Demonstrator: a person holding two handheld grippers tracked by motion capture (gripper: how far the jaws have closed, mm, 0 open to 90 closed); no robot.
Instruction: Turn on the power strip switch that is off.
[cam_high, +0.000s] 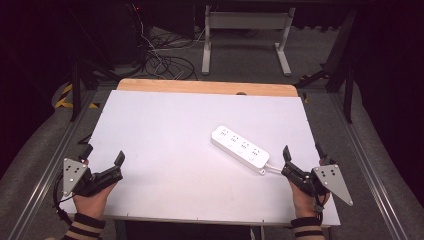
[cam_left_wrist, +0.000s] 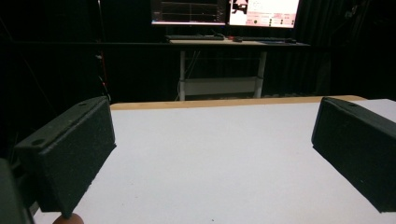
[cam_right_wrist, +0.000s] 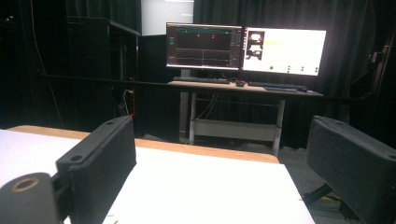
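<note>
A white power strip with several sockets lies slanted on the white tabletop, right of centre. Its thin white cord leaves the near right end and runs toward my right gripper. That gripper rests at the table's near right corner, open, with nothing between its jaws. In the right gripper view, the right gripper stands wide apart over bare table. My left gripper sits at the near left corner, open and empty. In the left gripper view, the left gripper frames only white surface.
A wooden strip borders the table's far edge. Beyond it stand a white desk frame and tangled floor cables. Two lit monitors sit on that desk. Metal rails run along both sides of the table.
</note>
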